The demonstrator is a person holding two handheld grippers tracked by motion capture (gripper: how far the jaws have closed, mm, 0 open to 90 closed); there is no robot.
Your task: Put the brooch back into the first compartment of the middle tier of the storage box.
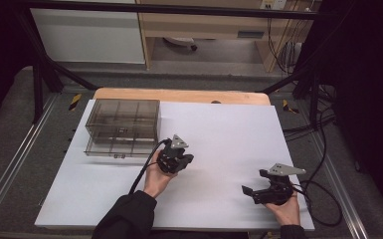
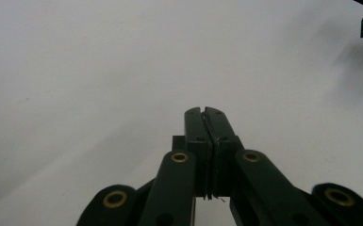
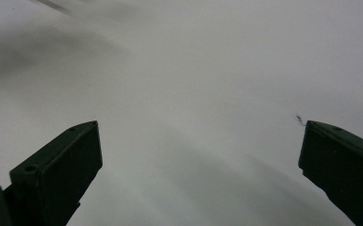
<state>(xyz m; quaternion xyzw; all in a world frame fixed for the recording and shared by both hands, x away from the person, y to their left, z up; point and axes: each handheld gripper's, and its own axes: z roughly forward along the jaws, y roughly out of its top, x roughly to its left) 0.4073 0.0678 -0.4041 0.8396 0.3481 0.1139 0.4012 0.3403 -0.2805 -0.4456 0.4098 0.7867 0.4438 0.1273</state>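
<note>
A white sheet covered most of a wooden table and took up the centre of the high view; its far edge left a strip of bare wood along the upper middle of the frame. No brand, label or readable writing appeared on it.

At the upper left of the sheet stood a smoke-tinted clear box — a shallow case divided by thin walls into several compartments, with what looked like a second tier beneath. Whether the compartments held anything could not be told from the high view; no contents stood out through the tinted walls. A small fitting on its near face was too small to read.

Just below and right of the box, near the frame's centre, the left gripper was held in the person's left hand, a dark sleeve entering from the bottom edge. In the left gripper view its two black jaws were pressed flat together, clenched on nothing, above bare white sheet. It lay near the box but apart from it.

At the lower right of the high view the right gripper rested in the right hand, well apart from the box. In the right gripper view its jaws stood wide apart — released, with only the white sheet between them.

Black cables trailed off the sheet's right edge.
</note>
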